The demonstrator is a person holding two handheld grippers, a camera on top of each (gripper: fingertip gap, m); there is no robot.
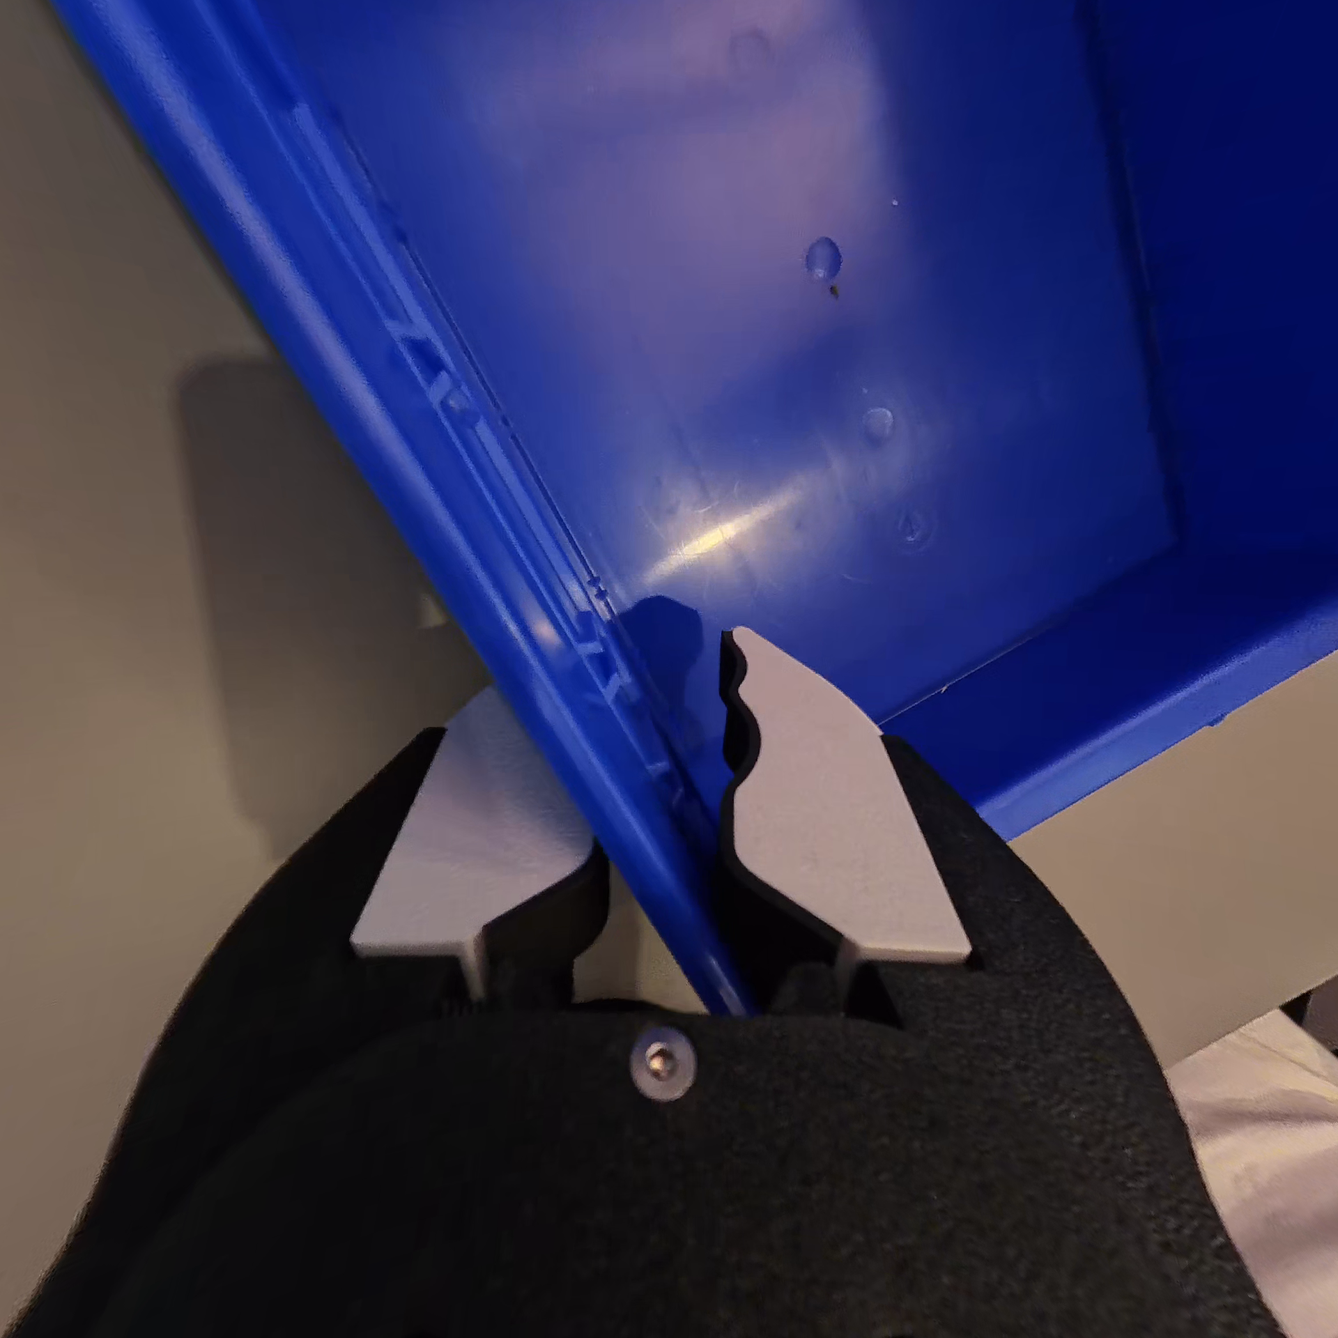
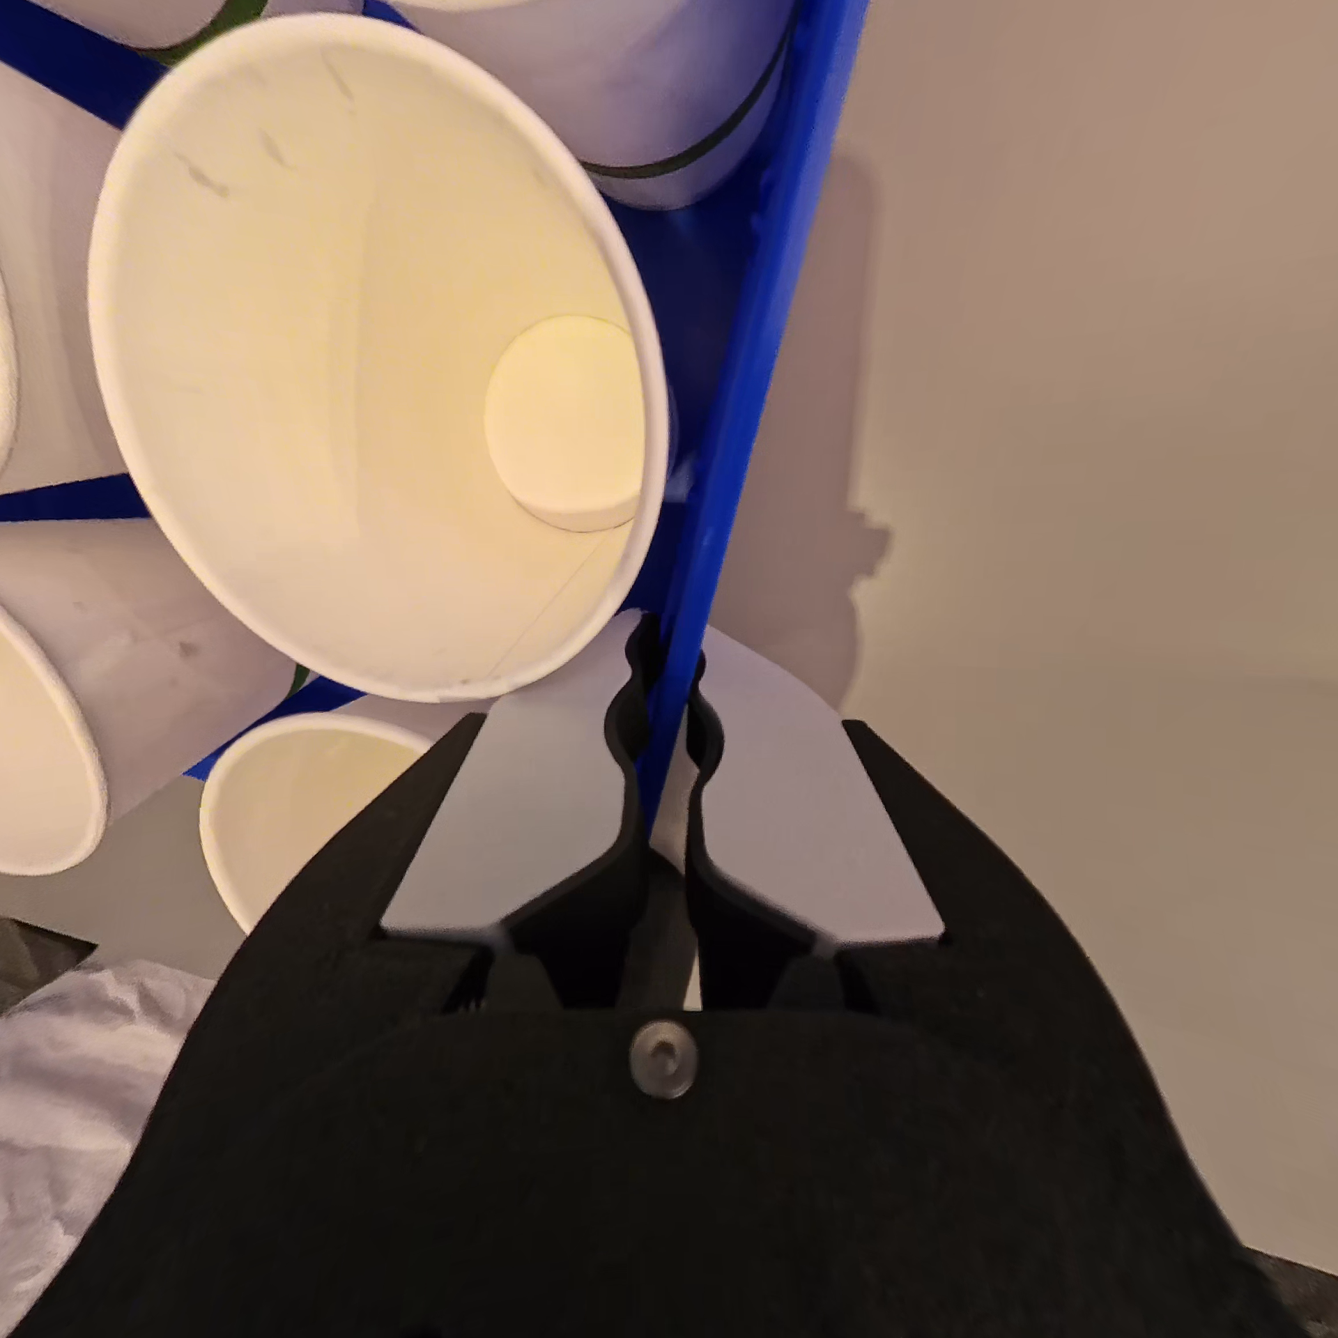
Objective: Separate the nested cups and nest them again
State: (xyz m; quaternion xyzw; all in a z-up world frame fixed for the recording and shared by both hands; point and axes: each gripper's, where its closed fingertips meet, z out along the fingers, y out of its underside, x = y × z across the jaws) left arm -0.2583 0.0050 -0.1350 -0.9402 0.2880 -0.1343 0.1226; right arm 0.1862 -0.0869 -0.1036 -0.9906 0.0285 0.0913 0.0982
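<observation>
Along the right-hand wall of a blue plastic bin (image 2: 731,463), the right gripper (image 2: 670,717) is pinching the thin rim, one finger inside and one outside. Beside its inner finger lie several white paper cups (image 2: 376,355) on their sides, the largest-looking one with its mouth open toward the camera and its rim almost touching that finger; others lie around and beneath it, some with a dark green band. Whether any are nested I cannot tell.

Over on the opposite side, the left gripper (image 1: 651,782) straddles the bin's thicker ribbed rim (image 1: 507,579). Its jaws look close on the wall, though the outer finger is partly hidden, so a firm clamp is likely rather than certain. The bin floor in that view is bare.

Both views show the bin tilted, apparently being tipped. The risk is a spill going astray: light cups could roll off the pale table (image 2: 1086,362) edge nearby, or the glossy rim could slip from a shallow pinch and drop the bin.
</observation>
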